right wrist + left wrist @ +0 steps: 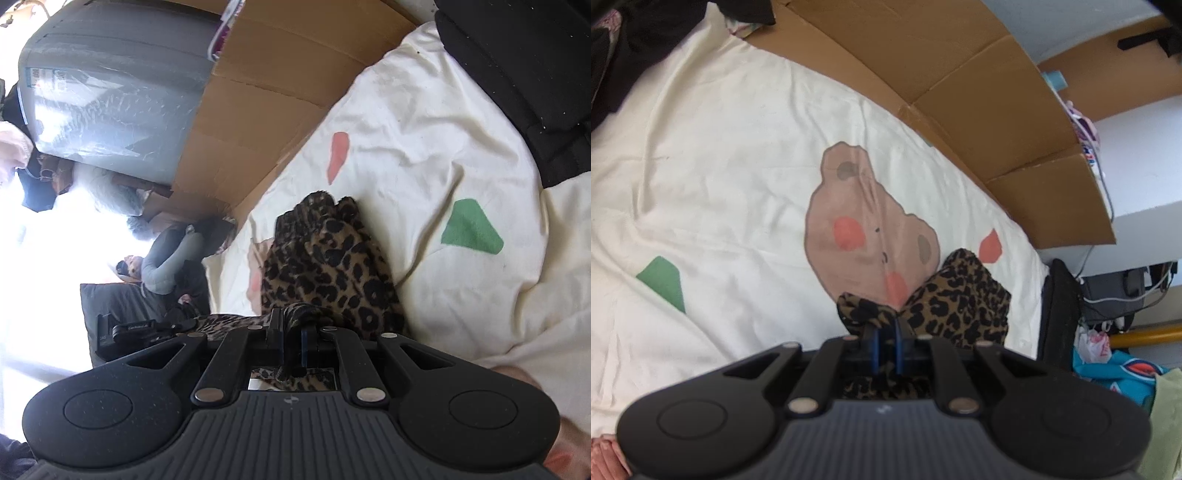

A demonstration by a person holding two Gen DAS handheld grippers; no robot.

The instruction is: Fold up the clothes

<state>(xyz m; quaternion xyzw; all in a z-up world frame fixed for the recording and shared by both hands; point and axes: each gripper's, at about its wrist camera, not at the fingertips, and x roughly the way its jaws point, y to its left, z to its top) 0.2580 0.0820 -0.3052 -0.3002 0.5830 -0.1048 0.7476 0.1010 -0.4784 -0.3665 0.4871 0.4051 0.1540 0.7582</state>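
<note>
A leopard-print garment lies bunched on a cream bedsheet printed with a brown bear. My left gripper is shut on a fold of that garment, which bulges out above the blue pads. In the right wrist view the same leopard-print garment hangs crumpled in front of the fingers. My right gripper is shut on another edge of it, with cloth pinched between the pads and trailing down behind them. The other gripper shows at the left of that view, beside the cloth.
A flattened cardboard sheet stands along the far side of the bed. Black clothing lies on the sheet at one end. A grey wrapped suitcase, bags and cables crowd the floor beyond the bed's edge.
</note>
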